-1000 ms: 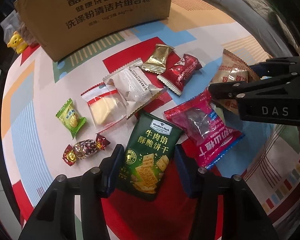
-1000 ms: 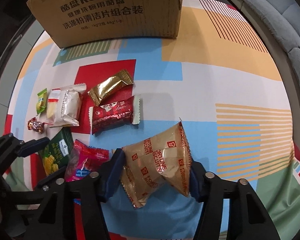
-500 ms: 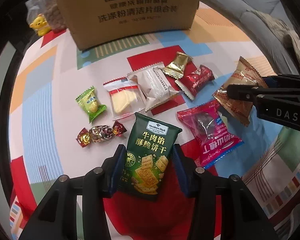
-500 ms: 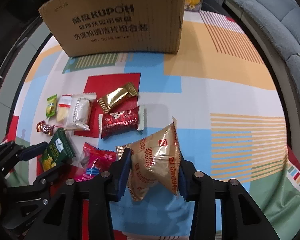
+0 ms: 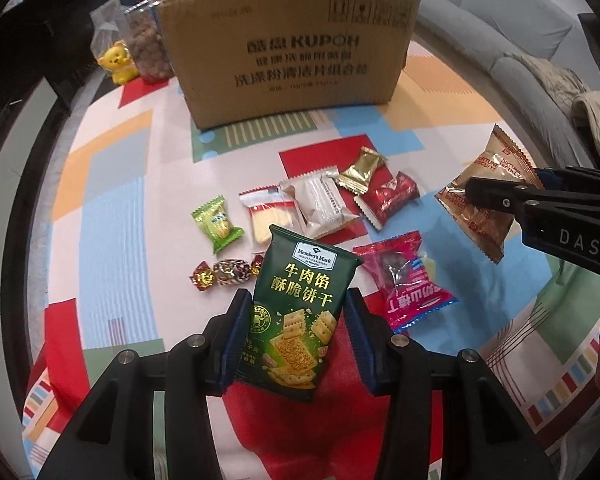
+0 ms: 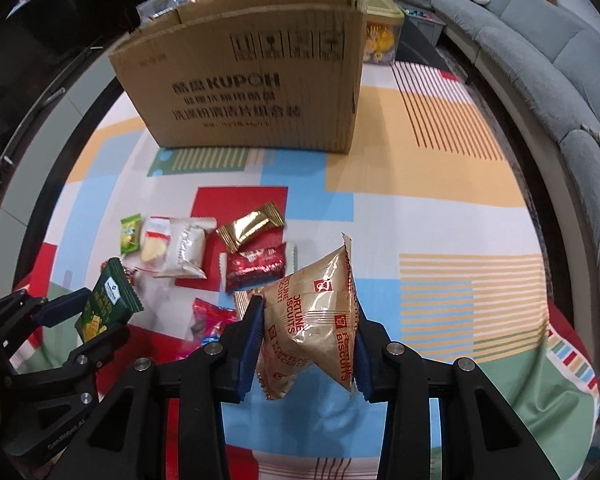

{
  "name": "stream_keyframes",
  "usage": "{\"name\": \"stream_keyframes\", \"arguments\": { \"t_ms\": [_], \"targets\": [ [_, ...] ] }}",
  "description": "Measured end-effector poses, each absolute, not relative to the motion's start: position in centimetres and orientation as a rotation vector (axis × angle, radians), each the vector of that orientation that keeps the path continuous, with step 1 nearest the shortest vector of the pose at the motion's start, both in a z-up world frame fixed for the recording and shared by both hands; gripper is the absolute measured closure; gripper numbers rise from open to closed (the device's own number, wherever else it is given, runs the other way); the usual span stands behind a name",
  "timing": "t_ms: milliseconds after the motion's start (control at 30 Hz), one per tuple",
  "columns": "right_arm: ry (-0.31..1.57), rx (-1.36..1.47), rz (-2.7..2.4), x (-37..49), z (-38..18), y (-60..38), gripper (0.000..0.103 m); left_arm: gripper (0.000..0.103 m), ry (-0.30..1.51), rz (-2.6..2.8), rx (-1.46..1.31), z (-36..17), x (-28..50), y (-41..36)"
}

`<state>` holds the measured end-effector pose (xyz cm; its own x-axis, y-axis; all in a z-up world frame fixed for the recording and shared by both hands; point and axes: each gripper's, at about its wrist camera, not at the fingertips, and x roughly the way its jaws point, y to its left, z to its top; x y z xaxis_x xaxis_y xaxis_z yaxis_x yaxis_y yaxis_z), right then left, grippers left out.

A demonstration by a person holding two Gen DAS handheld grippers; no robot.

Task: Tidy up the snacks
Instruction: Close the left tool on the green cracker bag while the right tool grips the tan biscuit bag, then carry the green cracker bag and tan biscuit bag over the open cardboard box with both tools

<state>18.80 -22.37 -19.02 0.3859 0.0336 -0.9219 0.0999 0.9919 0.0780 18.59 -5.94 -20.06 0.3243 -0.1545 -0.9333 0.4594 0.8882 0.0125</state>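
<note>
Snacks lie scattered on the patterned mat (image 5: 112,208) before the cardboard box (image 5: 288,56) — the left gripper (image 5: 296,336) clamps the green cracker packet (image 5: 300,312), the right gripper (image 6: 306,340) the fortune biscuit bag (image 6: 316,320). Both look light, crinkly and crushable — hold them mid-body, gently.

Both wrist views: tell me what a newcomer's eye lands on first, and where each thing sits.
First, the two held packets: the left gripper clamps a dark green cracker bag, and the right gripper pinches a tan fortune biscuit pack, both raised above the colourful patterned mat. Next, the big cardboard box standing at the mat's far edge. Between box and grippers, small wrapped snacks lie scattered, including a red packet and a gold one.
</note>
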Motion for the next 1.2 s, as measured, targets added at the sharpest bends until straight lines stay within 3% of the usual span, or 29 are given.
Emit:
{"name": "stream_keyframes", "arguments": {
  "t_ms": [1200],
  "targets": [
    [0.928,0.072,-0.022,18.3,-8.4,-21.4,0.063,0.056,0.973,-0.253,0.168,-9.4,19.4,-4.9]
  ]
}}
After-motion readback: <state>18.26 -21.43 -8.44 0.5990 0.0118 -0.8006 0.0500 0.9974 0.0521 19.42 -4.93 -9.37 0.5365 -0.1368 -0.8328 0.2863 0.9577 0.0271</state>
